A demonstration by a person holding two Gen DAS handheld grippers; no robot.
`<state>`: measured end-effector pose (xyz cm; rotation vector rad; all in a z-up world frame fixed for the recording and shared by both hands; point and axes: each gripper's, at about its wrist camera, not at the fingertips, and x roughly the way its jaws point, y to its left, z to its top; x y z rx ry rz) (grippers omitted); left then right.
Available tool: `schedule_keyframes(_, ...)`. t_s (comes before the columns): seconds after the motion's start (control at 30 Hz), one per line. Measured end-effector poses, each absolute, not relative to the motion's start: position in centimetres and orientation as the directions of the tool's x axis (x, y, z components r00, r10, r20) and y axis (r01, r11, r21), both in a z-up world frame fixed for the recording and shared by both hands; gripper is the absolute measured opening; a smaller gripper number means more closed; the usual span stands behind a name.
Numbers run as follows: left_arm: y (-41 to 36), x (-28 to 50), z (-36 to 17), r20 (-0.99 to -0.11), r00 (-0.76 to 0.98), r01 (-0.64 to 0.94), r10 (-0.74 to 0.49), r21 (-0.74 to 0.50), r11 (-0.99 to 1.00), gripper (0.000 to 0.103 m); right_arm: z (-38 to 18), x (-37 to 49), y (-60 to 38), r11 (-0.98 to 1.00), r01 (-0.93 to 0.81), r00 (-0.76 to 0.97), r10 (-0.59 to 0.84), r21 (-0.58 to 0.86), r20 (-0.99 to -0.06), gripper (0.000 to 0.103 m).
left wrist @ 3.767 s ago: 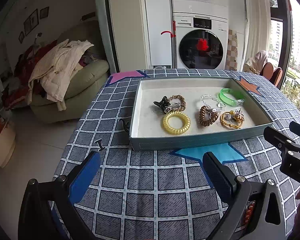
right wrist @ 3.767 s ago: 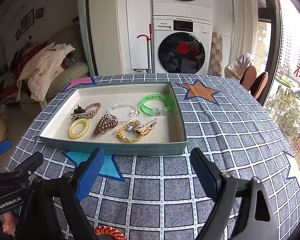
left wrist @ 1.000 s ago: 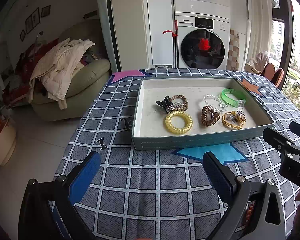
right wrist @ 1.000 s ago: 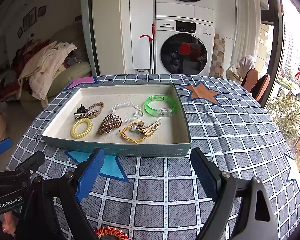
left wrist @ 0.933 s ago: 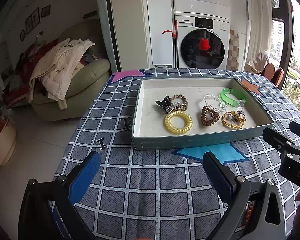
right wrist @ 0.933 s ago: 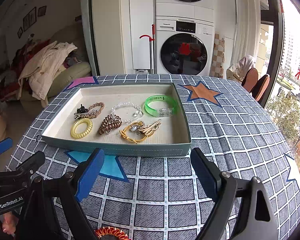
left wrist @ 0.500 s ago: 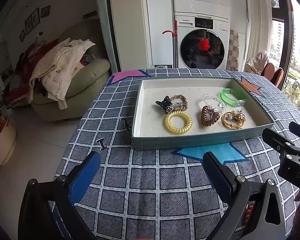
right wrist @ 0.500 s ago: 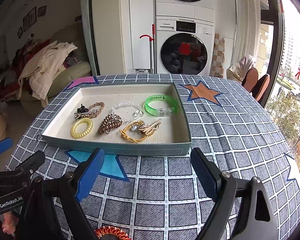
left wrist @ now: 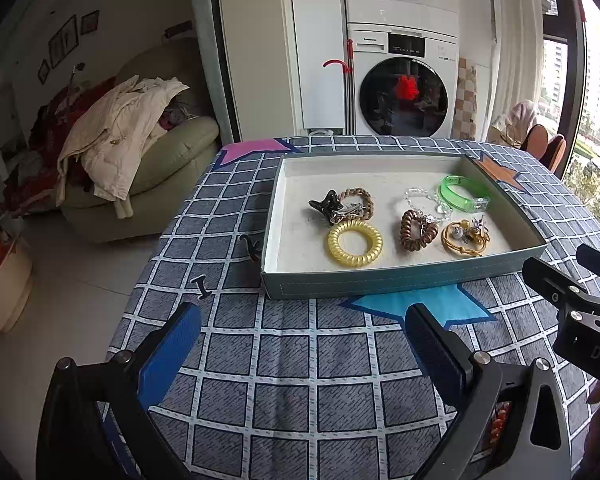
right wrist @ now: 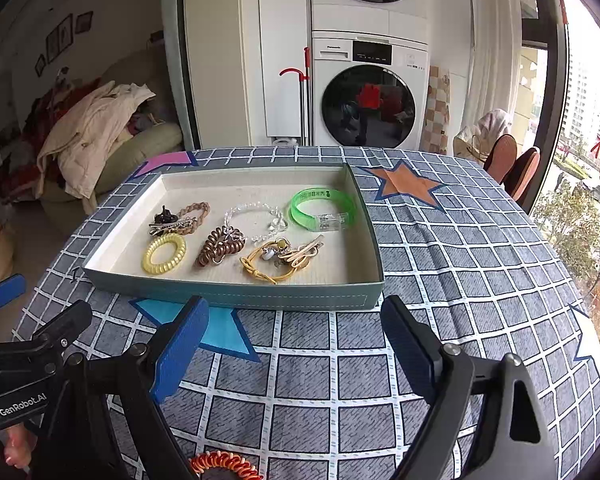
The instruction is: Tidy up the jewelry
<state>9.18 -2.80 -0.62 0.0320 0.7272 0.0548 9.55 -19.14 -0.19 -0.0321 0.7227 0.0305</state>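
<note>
1. The tray (right wrist: 228, 298) sits on the checked surface (right wrist: 440, 248), just past both grippers.
2. Most of the jewelry is already in the tray: a yellow coil ring (right wrist: 164, 253), a brown coil ring (right wrist: 220, 246), a green bangle (right wrist: 323, 208), a clear bead bracelet (right wrist: 256, 216), a braided band with a black clip (left wrist: 342, 206) and a yellow cord bundle (right wrist: 278, 258).
3. The left gripper (left wrist: 300, 344) is wide apart and holds nothing. It hangs over the surface, short of the tray.
4. The right gripper (right wrist: 296, 338) is wide apart too, and has nothing in it.
5. An orange coil ring (right wrist: 224, 465) lies on the surface, close under the right gripper. Two small dark clips (left wrist: 202, 286) lie left of the tray.
6. I think the job is near its end, with these loose bits left.
7. Next, a gripper likely has to go down, pinch the orange coil ring softly, and carry it to a bare spot in the tray.
</note>
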Motion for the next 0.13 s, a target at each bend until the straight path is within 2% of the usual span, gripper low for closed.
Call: schedule_keyframes(0.13, -2.73, 9.11, -0.62, -0.663, 0.747, -0.025, 0.046, 0.042, 0.999, 0.103, -0.22, 9.5, -19.07, 0.999, -0.039, 0.75, 0.017, -0.019, -0.662, 0.09)
